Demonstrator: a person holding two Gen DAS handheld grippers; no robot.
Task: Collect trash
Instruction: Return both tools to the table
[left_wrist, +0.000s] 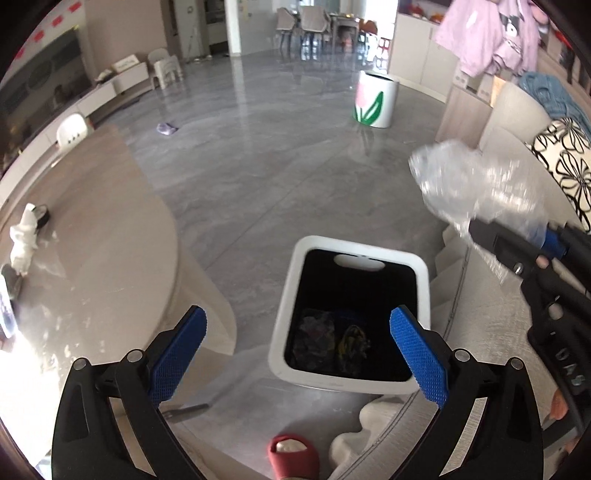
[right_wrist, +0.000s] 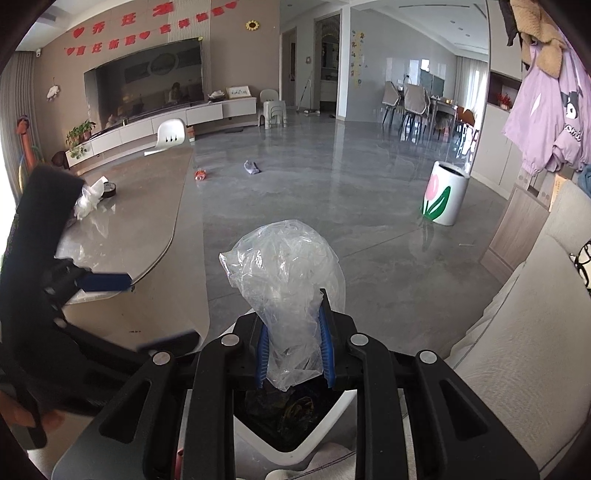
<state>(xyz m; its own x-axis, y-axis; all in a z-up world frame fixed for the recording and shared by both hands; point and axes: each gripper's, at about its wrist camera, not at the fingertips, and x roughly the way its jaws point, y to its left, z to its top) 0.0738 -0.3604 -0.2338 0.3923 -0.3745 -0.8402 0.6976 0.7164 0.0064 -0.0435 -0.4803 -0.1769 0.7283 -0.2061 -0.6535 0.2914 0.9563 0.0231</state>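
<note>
My right gripper (right_wrist: 293, 325) is shut on a crumpled clear plastic bag (right_wrist: 286, 266); the bag also shows in the left wrist view (left_wrist: 469, 184), held above and to the right of the bin. A white trash bin (left_wrist: 423, 280) with a black liner stands on the floor below, with dark trash inside; its rim also shows under my right gripper (right_wrist: 291, 452). My left gripper (left_wrist: 297, 330) is open and empty above the bin's near edge. A crumpled white tissue (left_wrist: 24, 236) lies on the table (left_wrist: 99, 236) at the left.
A round dark tin (right_wrist: 110, 189) sits by the tissue. A white stool with a tulip print (right_wrist: 445, 194) stands on the floor. A grey cloth (right_wrist: 252, 167) and an orange item (right_wrist: 201, 174) lie on the floor. A beige sofa (right_wrist: 524, 325) is at right. A red slipper (left_wrist: 293, 456) is below.
</note>
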